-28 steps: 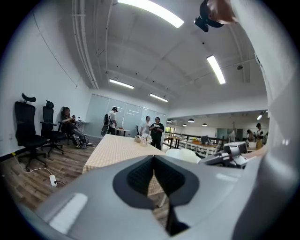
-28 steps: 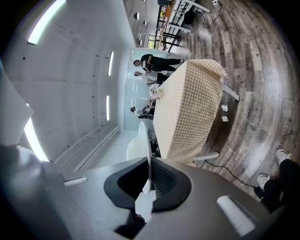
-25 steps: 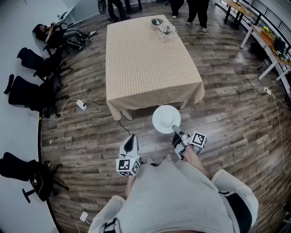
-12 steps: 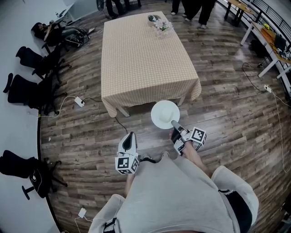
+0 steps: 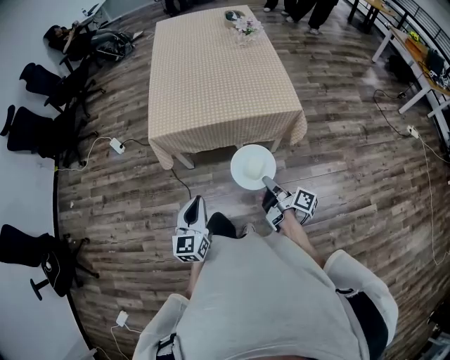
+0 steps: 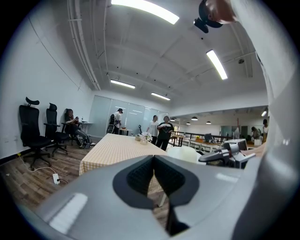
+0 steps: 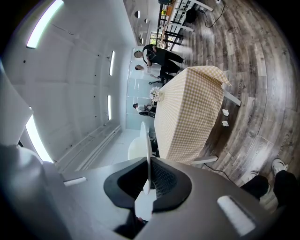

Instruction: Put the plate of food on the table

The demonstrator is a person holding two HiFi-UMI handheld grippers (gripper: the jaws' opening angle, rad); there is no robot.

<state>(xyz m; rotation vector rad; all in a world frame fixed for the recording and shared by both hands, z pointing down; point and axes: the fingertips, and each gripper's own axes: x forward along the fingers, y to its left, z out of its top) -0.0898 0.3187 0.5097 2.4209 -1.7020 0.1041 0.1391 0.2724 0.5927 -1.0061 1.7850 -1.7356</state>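
The person's grey shirt [image 5: 267,295] fills the bottom of the head view. Both arms reach forward over the wood floor [image 5: 351,169].

The left gripper [image 5: 198,204] is held low at the person's left and points toward the table [image 5: 218,84]. Its own view shows the two dark pads [image 6: 140,178] pressed together along a single seam with nothing between them (fully closed, empty).

The right gripper [image 5: 270,185] is held at the person's right, a little further forward than the left. Its jaws are clamped on the near rim of the plate [image 5: 253,166]. The right gripper view shows the thin white rim edge-on between the ribbed pads, pinched from both sides.

The plate is white and round, carried in the air over the floor and level as seen from above. It hangs just short of the table, near the near right corner. Its far edge overlaps the hem of the cloth [image 5: 211,144] in the head view. It is not yet on the tabletop.

The table is covered by the checked beige cloth, which hangs over its sides. At the far end stand flowers [image 5: 246,27], with a bowl [image 5: 231,15] just beside them.

People [image 5: 309,10] stand past the far end. Black chairs [image 5: 42,133] line the left wall, with a power strip [image 5: 117,145] on the floor near them. A desk [image 5: 415,56] stands well apart at the right.
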